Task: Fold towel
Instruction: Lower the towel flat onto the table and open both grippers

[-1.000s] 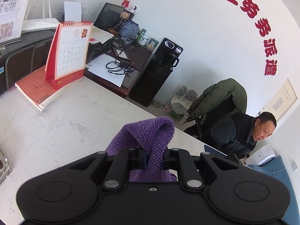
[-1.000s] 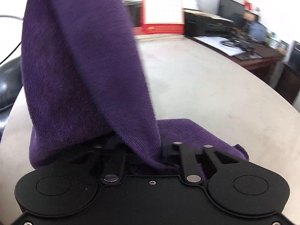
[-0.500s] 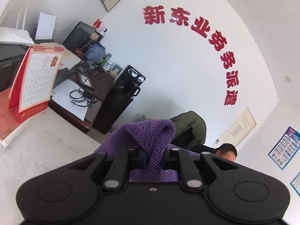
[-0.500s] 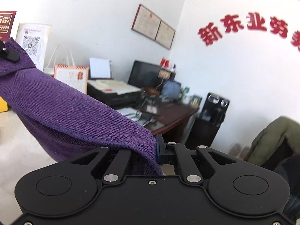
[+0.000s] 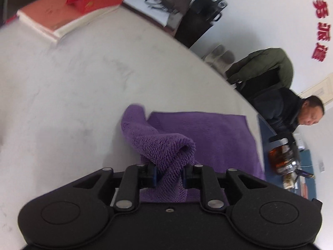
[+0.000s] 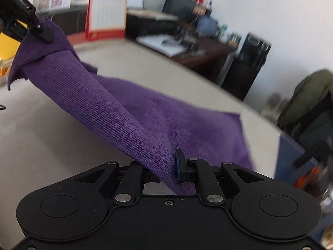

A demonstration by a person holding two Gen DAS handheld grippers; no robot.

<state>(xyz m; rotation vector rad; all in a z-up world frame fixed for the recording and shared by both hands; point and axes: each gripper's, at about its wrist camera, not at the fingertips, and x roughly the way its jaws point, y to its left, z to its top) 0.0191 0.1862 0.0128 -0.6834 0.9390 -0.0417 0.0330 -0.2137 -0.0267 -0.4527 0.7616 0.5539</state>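
The purple towel (image 5: 204, 133) lies partly flat on the pale table (image 5: 72, 87), its far part spread out. My left gripper (image 5: 169, 175) is shut on a bunched near corner of it. In the right wrist view the towel (image 6: 187, 129) stretches taut from my right gripper (image 6: 168, 173), shut on one corner, up to the left gripper (image 6: 33, 29) at the upper left, which holds the other corner above the table (image 6: 52, 137).
A red desk calendar (image 6: 106, 12) on a red book (image 5: 54, 16) stands at the table's far side. A seated man (image 5: 299, 112) and a blue surface with a glass teapot (image 5: 285, 158) are at the right. A desk with a monitor (image 6: 179, 6) stands beyond.
Both grippers have come down and tilted toward the table with the towel. The towel's far part now lies spread on the table, where before it hung in the air.
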